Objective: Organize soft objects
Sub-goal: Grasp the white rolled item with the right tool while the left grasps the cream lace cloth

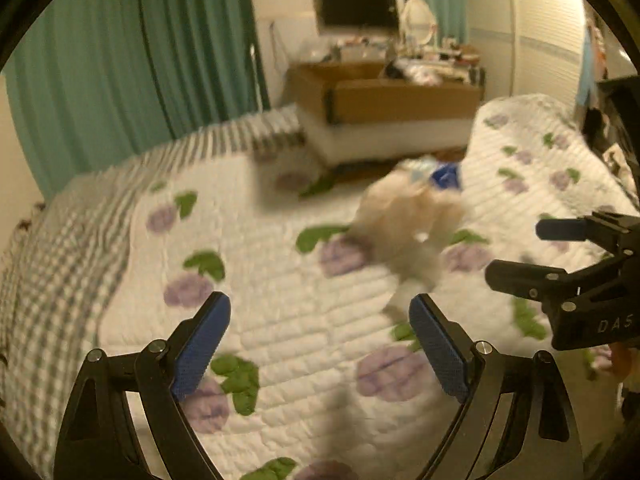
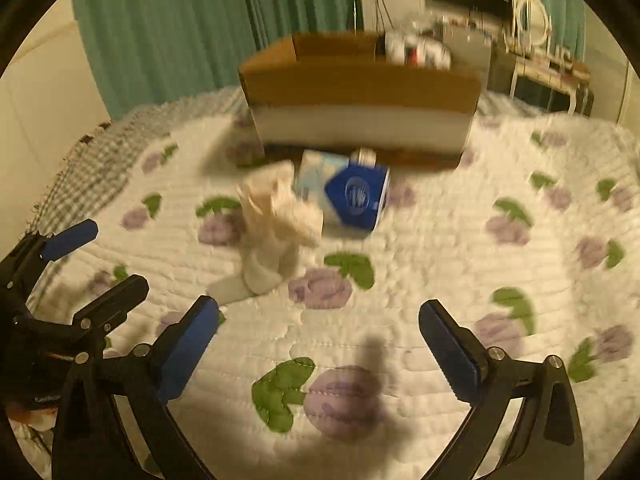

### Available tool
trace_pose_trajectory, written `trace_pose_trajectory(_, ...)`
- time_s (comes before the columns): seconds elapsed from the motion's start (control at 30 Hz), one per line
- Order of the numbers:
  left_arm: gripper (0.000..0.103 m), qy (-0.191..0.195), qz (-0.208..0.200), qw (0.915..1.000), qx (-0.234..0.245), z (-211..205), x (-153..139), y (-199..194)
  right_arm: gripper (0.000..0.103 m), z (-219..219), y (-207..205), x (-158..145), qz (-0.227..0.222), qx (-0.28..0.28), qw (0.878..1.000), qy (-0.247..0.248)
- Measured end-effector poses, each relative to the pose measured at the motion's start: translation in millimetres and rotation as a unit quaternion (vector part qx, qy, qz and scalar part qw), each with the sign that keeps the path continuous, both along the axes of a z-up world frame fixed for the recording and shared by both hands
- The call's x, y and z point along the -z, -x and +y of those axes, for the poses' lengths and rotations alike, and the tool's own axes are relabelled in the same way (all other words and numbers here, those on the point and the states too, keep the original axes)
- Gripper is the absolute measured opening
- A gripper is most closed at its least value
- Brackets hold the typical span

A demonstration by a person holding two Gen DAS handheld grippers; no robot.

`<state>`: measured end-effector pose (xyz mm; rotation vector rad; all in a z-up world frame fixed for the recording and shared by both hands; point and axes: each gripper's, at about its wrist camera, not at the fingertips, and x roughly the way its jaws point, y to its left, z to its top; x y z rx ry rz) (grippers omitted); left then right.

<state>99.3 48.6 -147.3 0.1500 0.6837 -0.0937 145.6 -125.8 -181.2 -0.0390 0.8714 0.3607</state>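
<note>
A cream plush toy (image 2: 276,228) lies on the flowered quilt (image 2: 440,248), also seen blurred in the left wrist view (image 1: 408,228). A blue and white soft pack (image 2: 348,192) lies just behind it. A cardboard box (image 2: 360,80) stands at the far side of the bed. My left gripper (image 1: 320,312) is open and empty, above the quilt short of the toy. My right gripper (image 2: 320,316) is open and empty, also short of the toy. Each gripper shows in the other's view: the right one (image 1: 516,252) and the left one (image 2: 116,256).
Green curtains (image 1: 120,60) hang behind the bed. A checked blanket (image 1: 52,264) covers the left edge. A cluttered desk with a monitor (image 1: 360,6) and a mirror stands beyond the box. A white wardrobe (image 1: 540,40) is at the far right.
</note>
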Motion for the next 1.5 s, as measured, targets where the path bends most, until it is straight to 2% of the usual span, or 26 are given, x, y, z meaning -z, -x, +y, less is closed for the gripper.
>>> trace_pose_trajectory(0.07,0.092,0.007,0.017,0.9998,-0.01,9,9,-7,0.097,9,-7,11,0.009,-0.005,1.0,0.006)
trace_pose_trajectory(0.2,0.092,0.011,0.032,0.9989,-0.032,25,22,-20,0.086,29,-19,20,0.021,-0.024,1.0,0.0)
trace_pose_trajectory(0.27,0.092,0.019,0.032,0.9984,-0.043,35,24,-26,0.073,39,-25,26,0.03,-0.031,0.999,0.005)
trace_pose_trajectory(0.4,0.092,0.028,0.033,0.9971,-0.063,49,27,-31,0.066,50,-33,32,0.038,-0.036,0.999,0.006)
trace_pose_trajectory(0.5,0.092,0.038,0.034,0.9967,-0.063,52,26,-31,0.052,55,-41,34,0.046,-0.044,0.998,-0.006)
trace_pose_trajectory(0.57,0.092,0.032,0.032,0.997,-0.063,50,26,-31,0.037,59,-47,38,0.058,-0.051,0.997,-0.009)
trace_pose_trajectory(0.67,0.092,0.028,0.031,0.9967,-0.07,49,27,-30,0.031,60,-46,37,0.059,-0.051,0.997,-0.007)
trace_pose_trajectory(0.77,0.092,0.021,0.031,0.9963,-0.078,47,26,-26,0.029,58,-39,31,0.054,-0.054,0.997,-0.001)
trace_pose_trajectory(1.03,0.092,0.041,0.025,0.9962,-0.072,37,11,-9,0.028,35,-7,-1,0.025,-0.063,0.997,0.036)
trace_pose_trajectory(1.13,0.092,0.029,0.023,0.9971,-0.067,27,10,-4,0.028,20,-3,-12,0.007,-0.051,0.998,0.039)
trace_pose_trajectory(1.5,0.092,0.016,0.044,0.9985,-0.027,-27,12,-17,0.028,-35,-29,-27,-0.012,-0.006,1.0,0.029)
